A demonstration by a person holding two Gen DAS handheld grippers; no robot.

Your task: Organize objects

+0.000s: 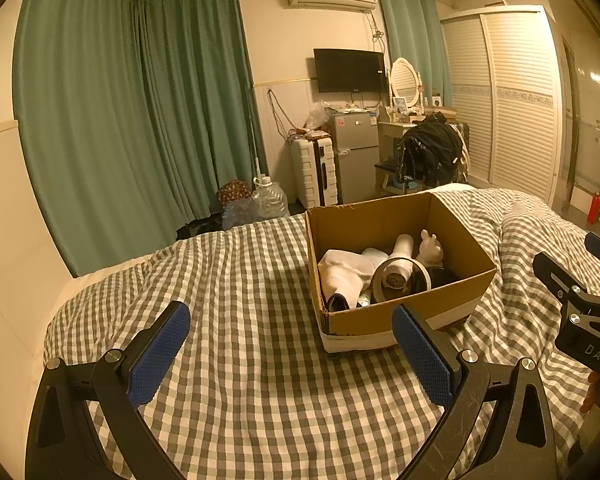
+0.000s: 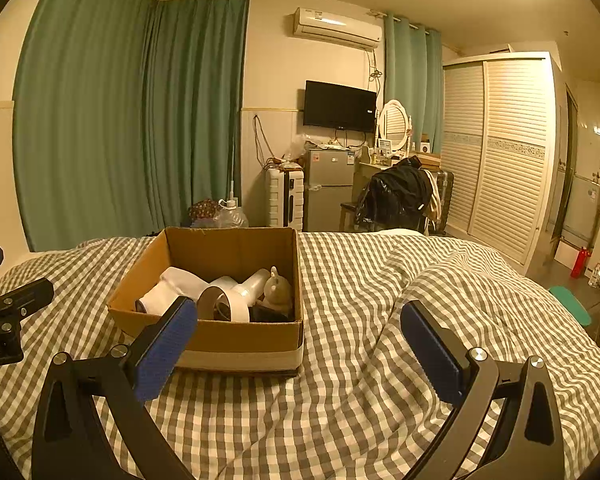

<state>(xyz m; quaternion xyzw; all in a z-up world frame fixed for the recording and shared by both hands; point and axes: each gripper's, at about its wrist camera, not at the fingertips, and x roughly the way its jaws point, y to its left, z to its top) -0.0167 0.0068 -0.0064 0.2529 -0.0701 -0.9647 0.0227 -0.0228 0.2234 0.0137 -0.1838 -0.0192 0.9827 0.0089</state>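
An open cardboard box (image 1: 452, 220) stands on the checked bedcover (image 1: 240, 360); it also shows in the right wrist view (image 2: 240, 340). Inside lie a white folded cloth (image 1: 346, 272), a tape roll (image 1: 396, 278), a white cylinder (image 1: 404, 246), a small pale figurine (image 1: 430, 248) and a dark item (image 1: 440, 276). My left gripper (image 1: 292, 336) is open and empty, near the box's front left. My right gripper (image 2: 300, 328) is open and empty, in front of the box's right corner. The right gripper also shows at the edge of the left wrist view (image 1: 580, 288).
A raised fold of duvet (image 2: 460, 280) lies right of the box. Beyond the bed are green curtains (image 1: 120, 100), a water jug (image 1: 270, 198), a white suitcase (image 1: 314, 172), a small fridge (image 1: 356, 152), a chair with dark clothes (image 1: 428, 152) and a wardrobe (image 1: 508, 100).
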